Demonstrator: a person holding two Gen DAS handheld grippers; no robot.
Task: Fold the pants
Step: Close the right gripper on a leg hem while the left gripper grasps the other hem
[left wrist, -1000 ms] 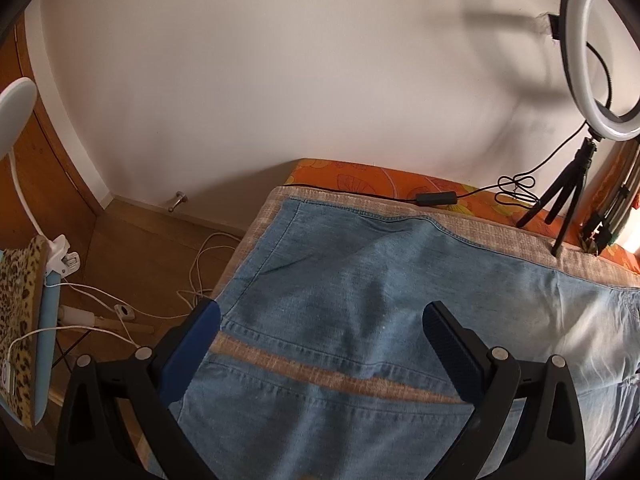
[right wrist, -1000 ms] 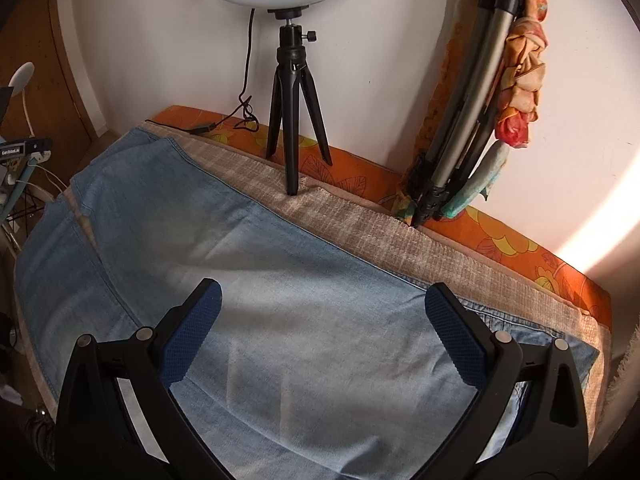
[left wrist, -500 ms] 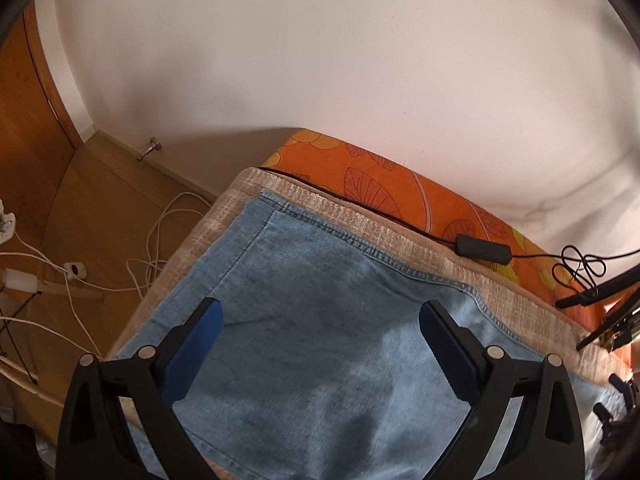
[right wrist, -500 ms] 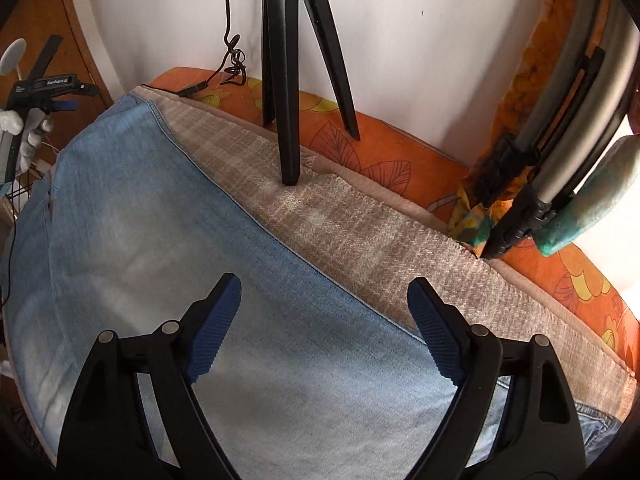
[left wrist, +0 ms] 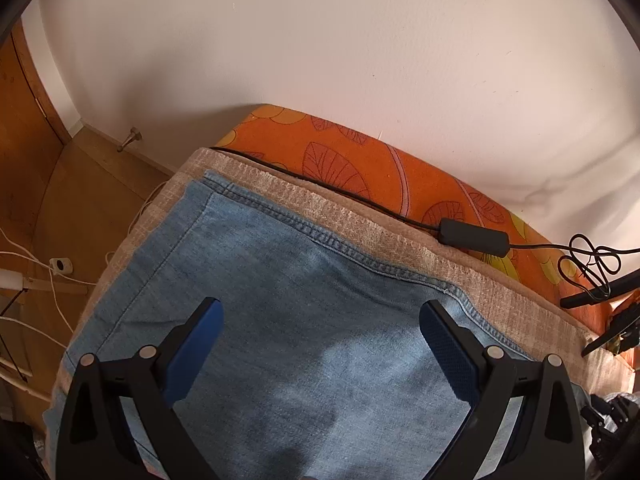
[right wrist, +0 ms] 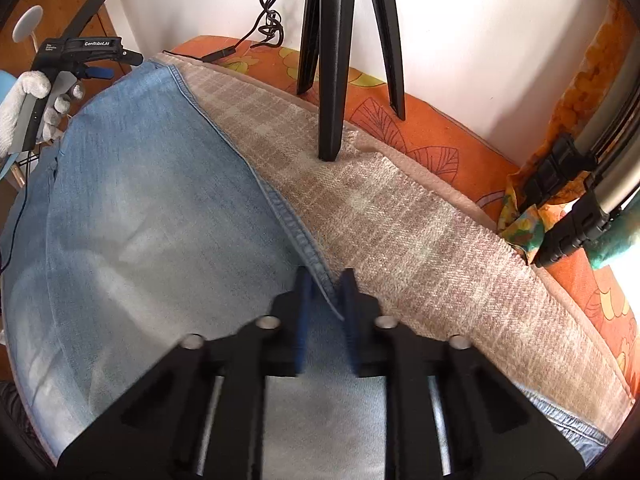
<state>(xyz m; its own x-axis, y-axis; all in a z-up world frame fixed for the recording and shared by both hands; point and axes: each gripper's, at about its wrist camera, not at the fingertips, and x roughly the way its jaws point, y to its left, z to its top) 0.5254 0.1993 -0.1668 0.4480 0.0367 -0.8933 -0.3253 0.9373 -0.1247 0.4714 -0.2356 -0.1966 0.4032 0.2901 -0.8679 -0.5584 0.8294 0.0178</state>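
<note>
Half the pants (right wrist: 160,208) (waistband cut off)

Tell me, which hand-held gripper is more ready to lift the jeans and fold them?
Probably the right hand-held gripper: its jaws have just closed on the seamed edge of the jeans. The left hand-held gripper hangs wide open above the denim, gripping nothing.

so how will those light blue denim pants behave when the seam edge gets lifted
The light blue denim pants will probably drape limply, since they lie flat and creased on the beige woven blanket. The right gripper has just been closing on only the stitched side seam, so the rest likely drags heavily.
</note>
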